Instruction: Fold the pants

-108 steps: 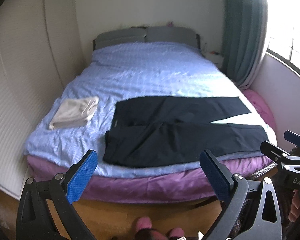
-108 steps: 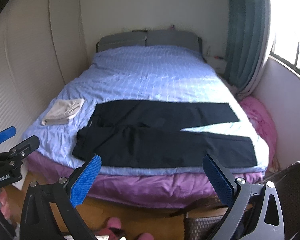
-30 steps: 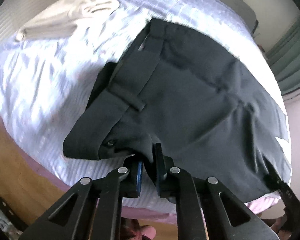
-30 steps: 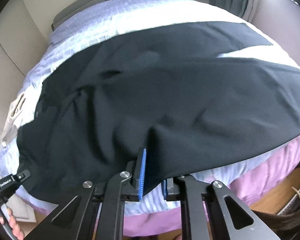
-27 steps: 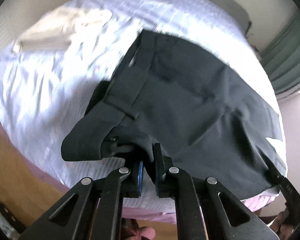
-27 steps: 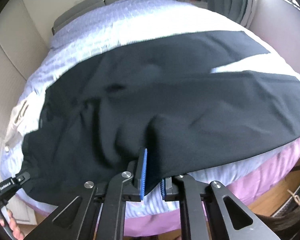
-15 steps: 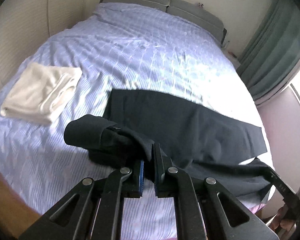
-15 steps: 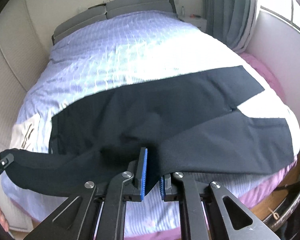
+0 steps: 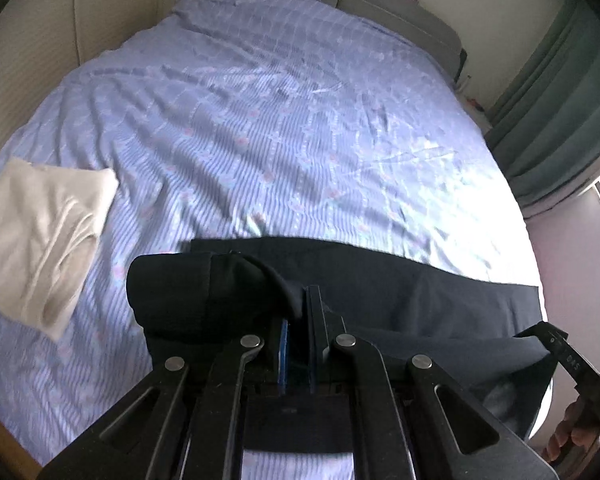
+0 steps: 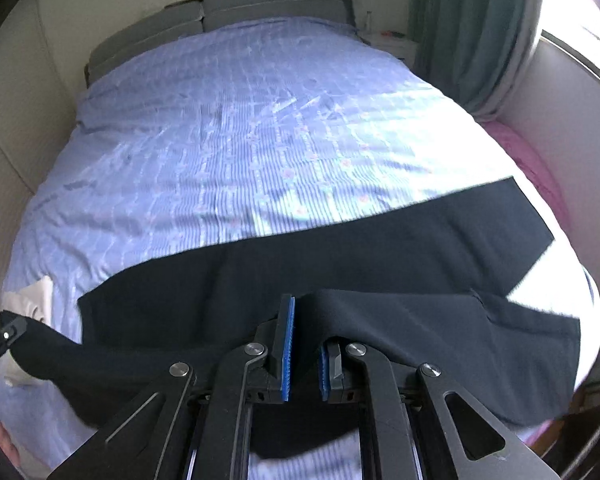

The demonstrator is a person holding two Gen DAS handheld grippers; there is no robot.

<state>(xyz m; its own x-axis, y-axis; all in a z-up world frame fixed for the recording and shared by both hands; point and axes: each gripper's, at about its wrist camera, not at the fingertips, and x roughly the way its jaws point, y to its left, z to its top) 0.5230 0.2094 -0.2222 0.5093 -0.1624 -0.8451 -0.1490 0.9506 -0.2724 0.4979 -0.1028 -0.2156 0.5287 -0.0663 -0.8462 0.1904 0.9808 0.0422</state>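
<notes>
Dark navy pants [image 9: 400, 292] lie across the near part of a bed with a blue patterned sheet [image 9: 280, 120]. My left gripper [image 9: 298, 320] is shut on the pants' waistband end, which bunches up over the fingers. My right gripper [image 10: 306, 336] is shut on the near leg's edge [image 10: 440, 332], lifted above the bed. The far leg [image 10: 380, 248] lies flat on the sheet. The right gripper also shows at the right edge of the left wrist view [image 9: 572, 364], and the left gripper at the left edge of the right wrist view [image 10: 0, 340].
A folded cream garment [image 9: 40, 232] lies on the bed's left side. A grey headboard [image 10: 220, 12] stands at the far end, teal curtains [image 10: 468, 28] and a window at the right. Pink bedding [image 10: 536, 168] shows along the bed's right edge.
Both grippers have closed on the near leg's edge and waistband, lifted it off the bed and carried it toward the far leg, away from the bed's front edge.
</notes>
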